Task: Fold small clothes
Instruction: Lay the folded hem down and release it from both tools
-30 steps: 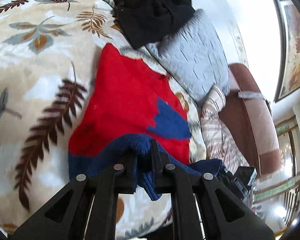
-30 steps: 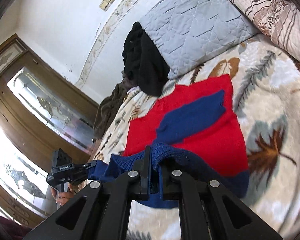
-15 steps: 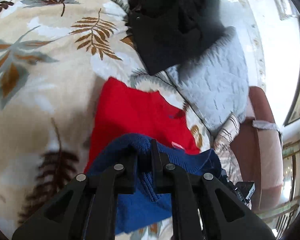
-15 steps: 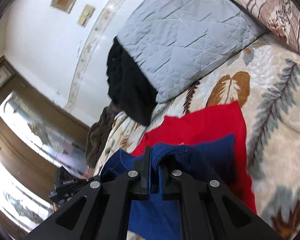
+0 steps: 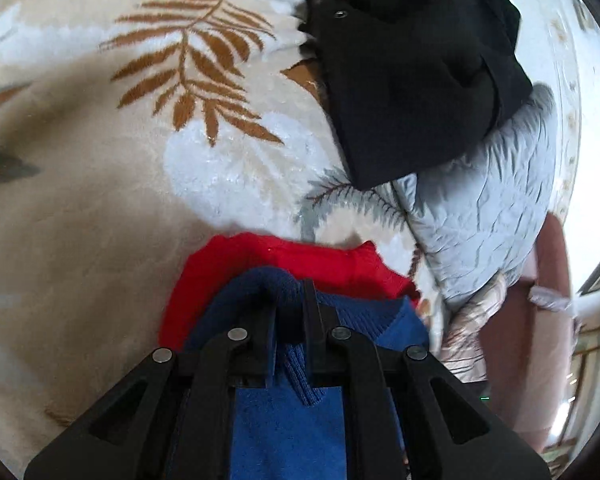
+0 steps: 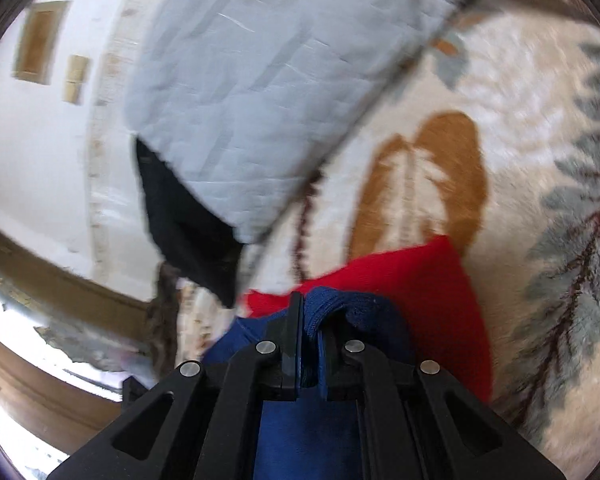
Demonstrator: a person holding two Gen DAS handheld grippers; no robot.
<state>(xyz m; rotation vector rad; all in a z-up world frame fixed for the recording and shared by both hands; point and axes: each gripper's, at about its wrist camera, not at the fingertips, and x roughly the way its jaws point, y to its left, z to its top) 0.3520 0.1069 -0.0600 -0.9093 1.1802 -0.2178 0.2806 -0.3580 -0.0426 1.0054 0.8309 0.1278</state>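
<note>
A small red and navy knitted sweater (image 5: 284,260) lies on a cream leaf-print blanket (image 5: 100,160). My left gripper (image 5: 288,300) is shut on its navy ribbed hem (image 5: 260,280), folded forward over the red body so only a strip of red shows beyond it. My right gripper (image 6: 310,312) is shut on the other end of the same hem (image 6: 356,304), with the red body (image 6: 420,276) showing ahead and to the right. Blue fabric hangs under both grippers.
A black garment (image 5: 412,64) lies on a grey quilted pillow (image 5: 492,208) just beyond the sweater; both show in the right wrist view too, pillow (image 6: 260,100) and garment (image 6: 180,232). A brown chair (image 5: 532,320) stands at the right, a white wall (image 6: 40,140) at the left.
Both grippers have carried the navy hem forward over the red body toward the pillow. Most of the red and the blue patch are now covered.
</note>
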